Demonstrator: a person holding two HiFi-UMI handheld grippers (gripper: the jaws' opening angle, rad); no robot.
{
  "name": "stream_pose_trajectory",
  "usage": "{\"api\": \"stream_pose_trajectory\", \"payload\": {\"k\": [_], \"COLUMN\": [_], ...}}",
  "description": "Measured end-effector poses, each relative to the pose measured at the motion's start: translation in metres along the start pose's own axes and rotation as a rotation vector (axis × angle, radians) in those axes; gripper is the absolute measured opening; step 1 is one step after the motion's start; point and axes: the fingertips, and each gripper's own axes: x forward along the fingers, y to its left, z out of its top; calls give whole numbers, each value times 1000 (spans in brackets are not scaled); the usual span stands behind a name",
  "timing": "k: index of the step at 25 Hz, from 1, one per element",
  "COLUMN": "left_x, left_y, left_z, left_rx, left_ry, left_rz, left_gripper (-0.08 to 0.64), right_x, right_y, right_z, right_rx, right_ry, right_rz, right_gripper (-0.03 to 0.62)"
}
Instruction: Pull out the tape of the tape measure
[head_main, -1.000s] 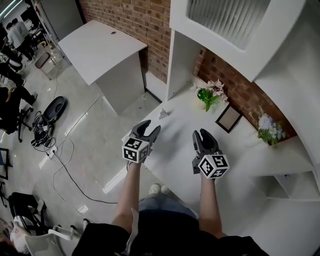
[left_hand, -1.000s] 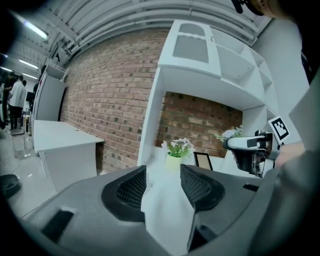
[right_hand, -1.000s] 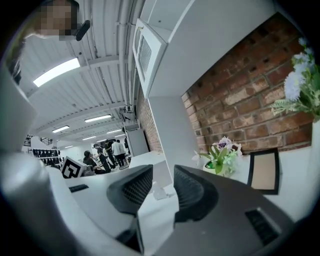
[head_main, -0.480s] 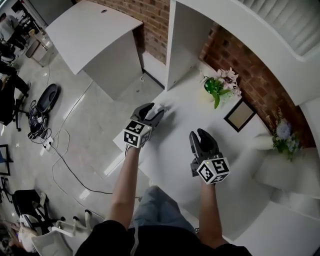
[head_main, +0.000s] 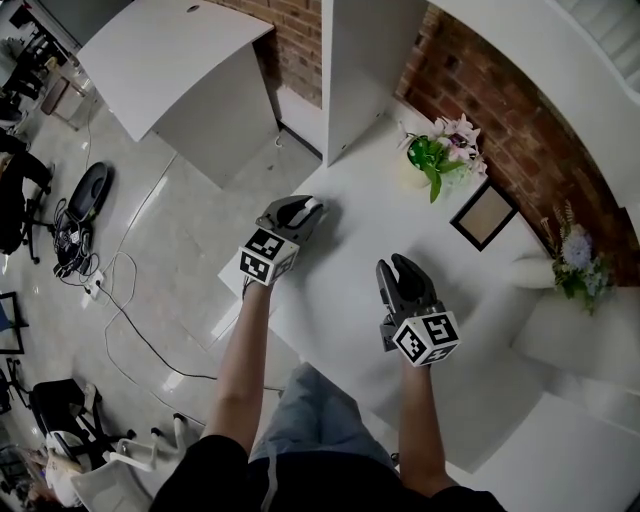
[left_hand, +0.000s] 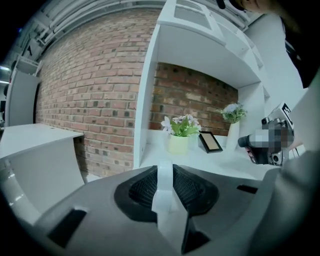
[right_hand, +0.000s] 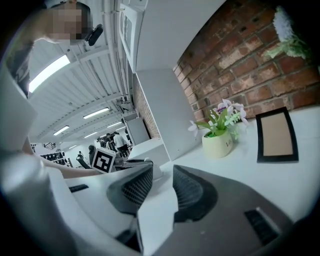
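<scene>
The tape measure (left_hand: 164, 192) is a small white object and it stands upright between my left gripper's pads. My left gripper (head_main: 306, 207) reaches over the far left part of the white table (head_main: 350, 300). Its jaws are closing, and both pads touch the white case. In the left gripper view (left_hand: 164, 172) the case fills the gap between the pads. No pulled-out tape shows in any view. My right gripper (head_main: 402, 270) hovers over the middle of the table, open, with only bare table seen through its gap (right_hand: 162, 177).
A potted plant (head_main: 432, 157), a picture frame (head_main: 483, 215) and a vase of flowers (head_main: 572, 262) stand along the brick wall at the back. A white upright shelf panel (head_main: 355, 70) rises behind the left gripper. The table's left edge (head_main: 245, 290) drops to the floor.
My left gripper has moved forward to the small white object near the table's far left corner, and its jaws have closed in on it. The right gripper has hardly moved.
</scene>
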Motion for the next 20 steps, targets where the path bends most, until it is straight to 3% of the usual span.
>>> {"api": "stream_pose_trajectory", "payload": {"k": [7, 11, 16, 20], "left_x": [-9, -26, -54, -78], "left_y": [-22, -44, -86, -131], "left_z": [8, 28, 59, 77], "left_rx": [47, 74, 153, 239], "left_ry": [-3, -20, -34, -39], "left_rz": [-87, -161, -290, -414], "left_gripper": [91, 91, 91, 91], "right_x": [-6, -11, -12, -16], "right_y": [6, 14, 38, 65], "right_z": [6, 23, 38, 29], "right_rx": [-18, -81, -260, -520], "right_ry": [-6, 11, 137, 336], "right_rz": [0, 10, 107, 222], "right_gripper": [112, 112, 112, 135]}}
